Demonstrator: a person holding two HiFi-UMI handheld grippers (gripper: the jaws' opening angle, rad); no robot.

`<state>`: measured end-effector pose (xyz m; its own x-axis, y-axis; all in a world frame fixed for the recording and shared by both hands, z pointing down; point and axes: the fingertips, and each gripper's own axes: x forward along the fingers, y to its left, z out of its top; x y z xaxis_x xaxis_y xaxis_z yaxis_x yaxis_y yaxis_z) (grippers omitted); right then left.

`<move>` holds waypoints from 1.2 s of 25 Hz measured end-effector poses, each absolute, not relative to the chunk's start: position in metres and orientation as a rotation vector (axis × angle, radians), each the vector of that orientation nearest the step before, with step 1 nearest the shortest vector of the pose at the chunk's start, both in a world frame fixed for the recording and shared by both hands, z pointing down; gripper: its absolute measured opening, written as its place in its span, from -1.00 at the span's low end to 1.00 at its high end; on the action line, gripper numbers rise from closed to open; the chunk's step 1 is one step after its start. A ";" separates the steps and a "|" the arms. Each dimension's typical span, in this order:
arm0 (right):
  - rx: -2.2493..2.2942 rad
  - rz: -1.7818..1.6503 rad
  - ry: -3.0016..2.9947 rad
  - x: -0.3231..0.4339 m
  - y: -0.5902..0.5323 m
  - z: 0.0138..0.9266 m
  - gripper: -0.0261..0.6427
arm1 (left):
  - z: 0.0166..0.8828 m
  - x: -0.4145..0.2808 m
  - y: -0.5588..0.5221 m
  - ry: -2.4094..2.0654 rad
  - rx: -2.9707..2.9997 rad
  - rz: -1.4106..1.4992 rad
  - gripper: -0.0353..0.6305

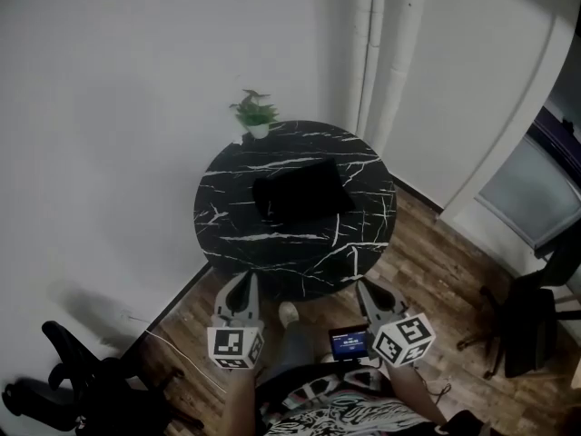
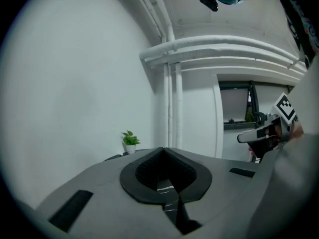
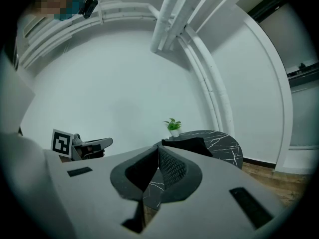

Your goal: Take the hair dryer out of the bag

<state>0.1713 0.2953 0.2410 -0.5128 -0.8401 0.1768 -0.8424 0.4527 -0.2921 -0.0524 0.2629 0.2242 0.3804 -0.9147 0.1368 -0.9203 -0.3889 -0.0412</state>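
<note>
Looking at the round marble bench [image 1: 363,243], the black bag [image 1: 302,192] lies flat in the middle, dark on dark, so its opening is hard to spot. The hair dryer isn't visible, presumably it's inside. The left tongs [image 1: 247,280] and right tongs [image 1: 365,287] are both pinched fully closed with nothing in them, short of the near edge. Risk as I see it: grabbing only fabric drags the whole bag along, maybe knocking the little potted plant [image 1: 255,114] off the back rim.

A round black marble tabletop [image 1: 368,234] veined white stands on a brown wooden plank floor [image 1: 436,271] by plain white walls [image 1: 118,107]. A small green potted plant [image 1: 255,114] sits at its far edge, near white vertical pipes [image 1: 386,53].
</note>
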 end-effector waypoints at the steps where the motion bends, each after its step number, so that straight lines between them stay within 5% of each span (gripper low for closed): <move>1: 1.540 0.545 -2.669 0.169 0.286 0.243 -0.87 | 0.227 -0.054 0.254 -1.703 2.576 0.210 -0.86; 30: 1.604 0.547 -2.456 0.089 0.067 0.258 -0.87 | 0.286 -0.119 0.006 -1.435 2.565 0.262 -0.86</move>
<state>0.0891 0.0666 0.2577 -0.4132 -0.8505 0.3253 -0.9082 0.3590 -0.2151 -0.1188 0.0063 0.2855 0.5157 -0.8210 0.2451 -0.8546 -0.5132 0.0789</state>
